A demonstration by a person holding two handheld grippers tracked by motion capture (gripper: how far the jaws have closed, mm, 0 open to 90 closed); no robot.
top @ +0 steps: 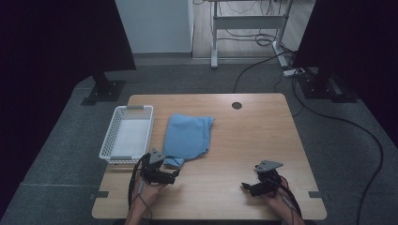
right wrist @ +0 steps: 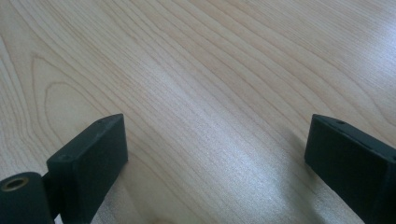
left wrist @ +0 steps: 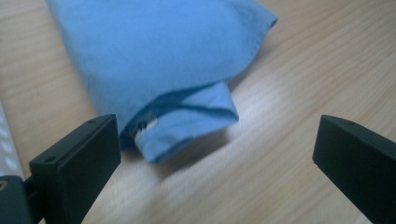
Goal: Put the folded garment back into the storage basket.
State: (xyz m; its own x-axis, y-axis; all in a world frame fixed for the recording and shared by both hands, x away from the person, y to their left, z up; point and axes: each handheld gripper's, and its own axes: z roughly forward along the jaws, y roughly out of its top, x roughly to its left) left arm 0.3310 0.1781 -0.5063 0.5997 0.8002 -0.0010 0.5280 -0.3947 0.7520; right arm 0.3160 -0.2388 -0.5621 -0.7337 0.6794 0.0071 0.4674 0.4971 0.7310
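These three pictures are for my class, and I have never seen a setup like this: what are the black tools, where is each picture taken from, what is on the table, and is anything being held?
A person sits at a wooden table and holds a hand tool in each hand: the left gripper and the right gripper. Each has two black jaws that can pinch things.

The high view looks down from above the person. The other two come from small cameras riding on each gripper, looking along its jaws.

On the table lie a folded blue cloth and, to its left, a white basket with holes in its walls.

Nothing is held. Both pairs of jaws stand wide open. The left gripper points at the cloth's near corner; the right one is over bare wood.
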